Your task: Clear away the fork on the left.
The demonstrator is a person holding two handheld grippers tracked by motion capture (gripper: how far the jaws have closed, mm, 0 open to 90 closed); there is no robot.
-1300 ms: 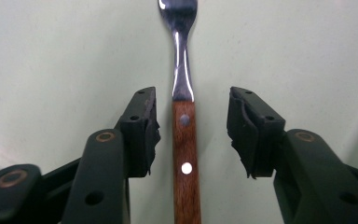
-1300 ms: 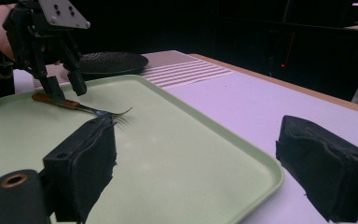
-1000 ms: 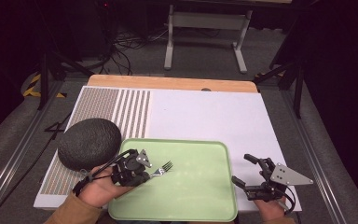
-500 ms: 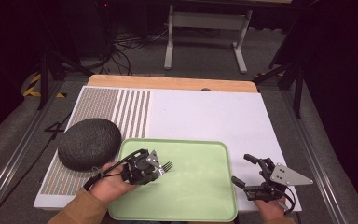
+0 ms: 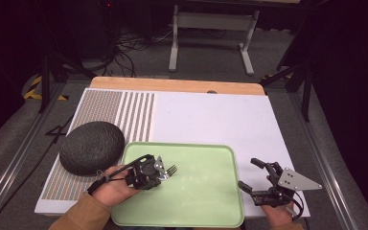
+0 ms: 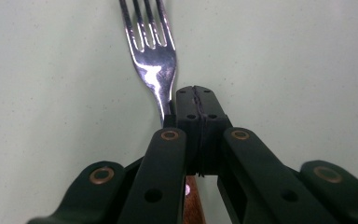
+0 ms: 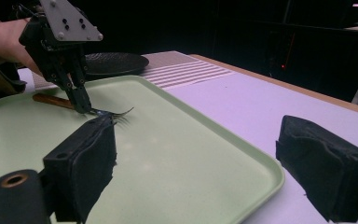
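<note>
One fork (image 6: 151, 65), one green tray (image 5: 211, 201), one dark plate (image 5: 91, 146), two grippers.

The fork (image 6: 151, 70) is of shiny metal with four tines and a brown wooden handle. It lies flat on the pale green tray (image 5: 206, 201), in the tray's left part, the tines pointing toward the middle of the tray. At its neck, just behind the tines, the shut left gripper (image 5: 160, 173) touches it.
</note>
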